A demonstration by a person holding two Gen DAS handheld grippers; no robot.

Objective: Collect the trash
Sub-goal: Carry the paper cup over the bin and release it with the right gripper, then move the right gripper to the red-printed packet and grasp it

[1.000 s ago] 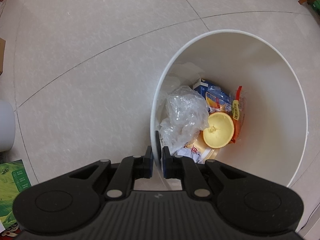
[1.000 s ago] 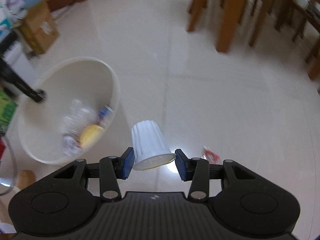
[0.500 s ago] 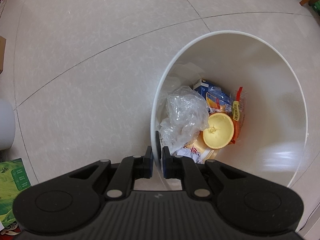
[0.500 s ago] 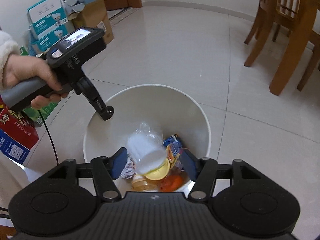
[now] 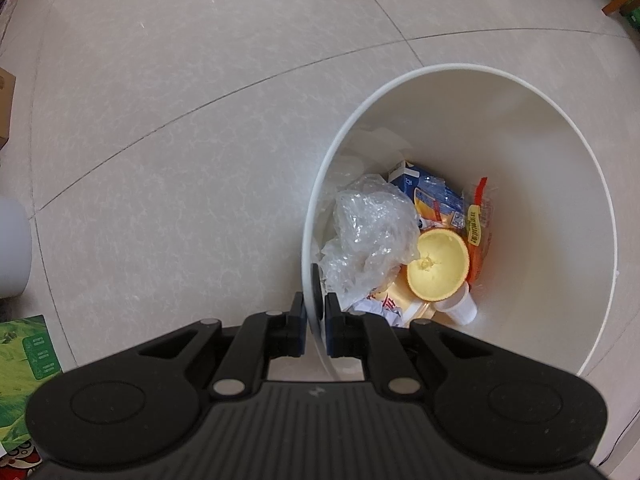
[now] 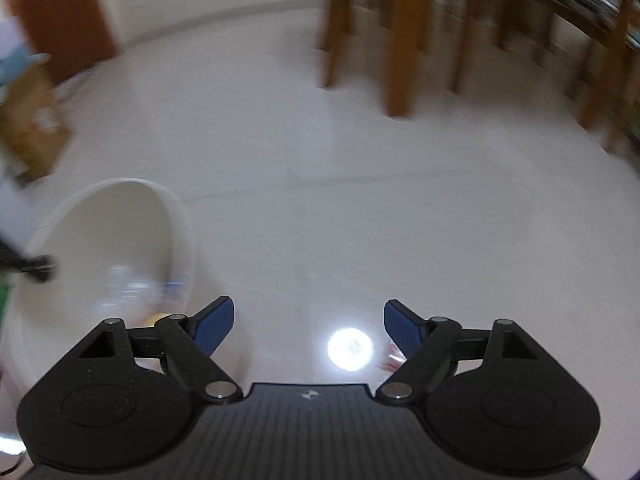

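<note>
My left gripper (image 5: 314, 308) points straight down and is shut on the near rim of a white trash bin (image 5: 460, 67). Inside the bin lie a crumpled clear plastic bag (image 5: 372, 236), a hollow orange peel half (image 5: 438, 266), a blue carton (image 5: 416, 180), orange snack wrappers (image 5: 478, 224) and a small white cup (image 5: 460, 308) on its side. In the blurred right wrist view my right gripper (image 6: 308, 320) hangs over bare floor to the right of the bin (image 6: 120, 220). Its jaws are opening and nothing is between them. A small red wrapper (image 6: 390, 360) lies on the floor by its right finger.
Wooden table and chair legs (image 6: 400, 60) stand at the back right. Cardboard boxes (image 6: 32, 120) sit at the far left. A green printed box (image 5: 24, 360) and a white rounded object (image 5: 12, 248) are left of the bin. A lamp's glare (image 6: 350, 349) shines on the tiles.
The right gripper carried the white cup over the bin and let it go. The cup now lies in the bin. That gripper swung back to the right with wider jaws. The left gripper kept still.
</note>
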